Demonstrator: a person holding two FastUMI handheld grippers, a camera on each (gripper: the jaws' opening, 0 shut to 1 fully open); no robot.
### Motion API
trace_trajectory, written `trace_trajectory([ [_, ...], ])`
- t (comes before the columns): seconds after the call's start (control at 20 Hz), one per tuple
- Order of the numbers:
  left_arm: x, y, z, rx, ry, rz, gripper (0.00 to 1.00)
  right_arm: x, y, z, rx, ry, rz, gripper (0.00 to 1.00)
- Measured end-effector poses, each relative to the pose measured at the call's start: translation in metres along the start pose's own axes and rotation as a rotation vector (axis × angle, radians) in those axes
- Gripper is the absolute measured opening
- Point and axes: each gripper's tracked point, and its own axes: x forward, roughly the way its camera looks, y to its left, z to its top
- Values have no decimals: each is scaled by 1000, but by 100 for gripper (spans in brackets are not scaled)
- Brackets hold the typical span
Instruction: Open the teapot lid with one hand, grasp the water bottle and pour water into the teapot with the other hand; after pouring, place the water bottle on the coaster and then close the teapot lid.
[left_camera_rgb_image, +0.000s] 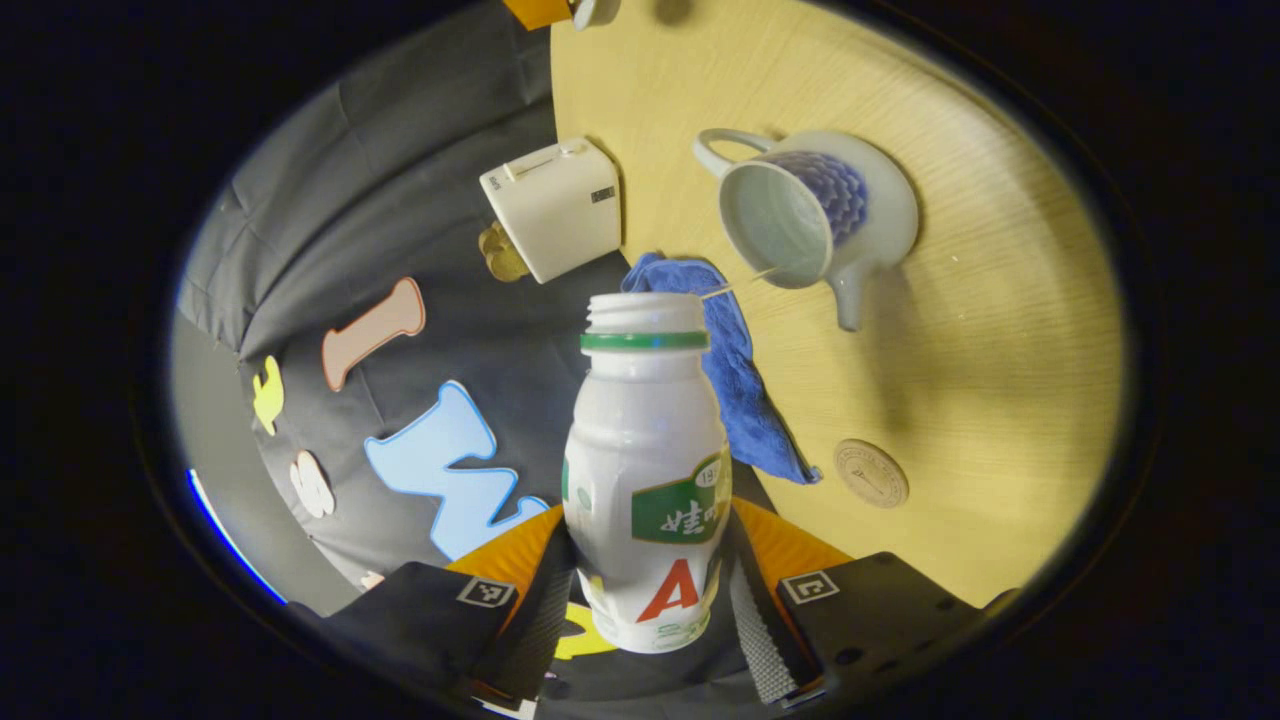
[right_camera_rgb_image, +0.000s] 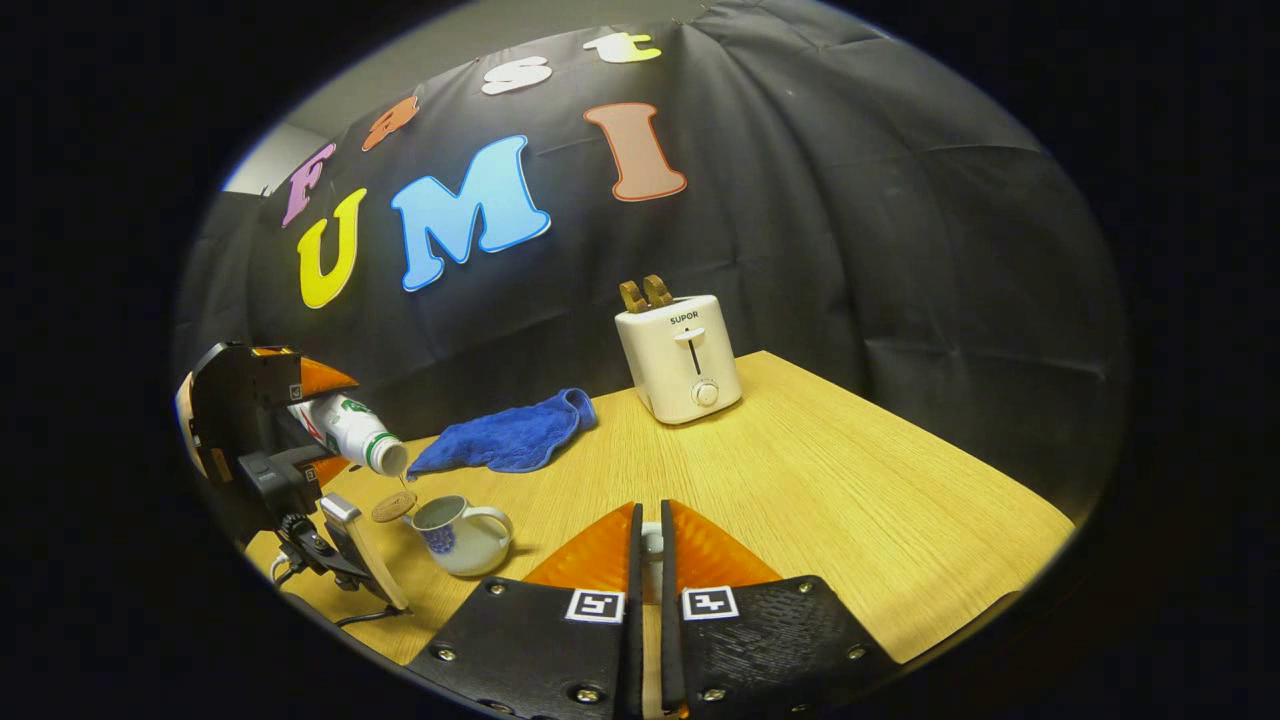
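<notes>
Left claw (left_camera_rgb_image: 650, 600): both fingers pressed on the body of the uncapped water bottle (left_camera_rgb_image: 648, 470), which is tipped neck-down above the teapot (left_camera_rgb_image: 810, 215); a thin stream runs from its mouth into the pot. Teapot: lidless, upright on the wooden surface (left_camera_rgb_image: 980, 330), handle and spout visible. Coaster (left_camera_rgb_image: 871, 473): round, bare, near the pot. Blue cloth (left_camera_rgb_image: 740, 380): crumpled beside the white toaster (left_camera_rgb_image: 555, 205). Right claw (right_camera_rgb_image: 650, 545): fingers nearly together, a small pale object, probably the teapot lid (right_camera_rgb_image: 651, 543), pinched between them, held above the surface.
</notes>
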Motion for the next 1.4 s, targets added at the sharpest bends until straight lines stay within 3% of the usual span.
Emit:
trace_trajectory([
  [0.45,1,4,8,53,-14,5,81,-1,-2,0,6,0,1,7],
  [0.5,1,5,9,59,-14,6,87,-1,-2,0,7,-1,1,7],
  [0.65,1,7,12,82,-17,12,87,-2,-4,1,9,-3,0,7],
  [0.7,1,7,12,88,-19,12,81,-2,-4,1,10,-4,-1,7],
  [0.75,0,7,14,93,-20,12,87,-2,-4,0,11,-4,-1,6],
  [0.85,0,8,15,94,-24,13,87,-2,-5,0,12,-3,0,7],
  [1.15,-2,5,11,51,-25,8,77,-2,-3,-1,9,1,2,7],
  [1.4,-2,-5,1,-82,-17,4,87,-2,0,-1,0,1,8,7],
])
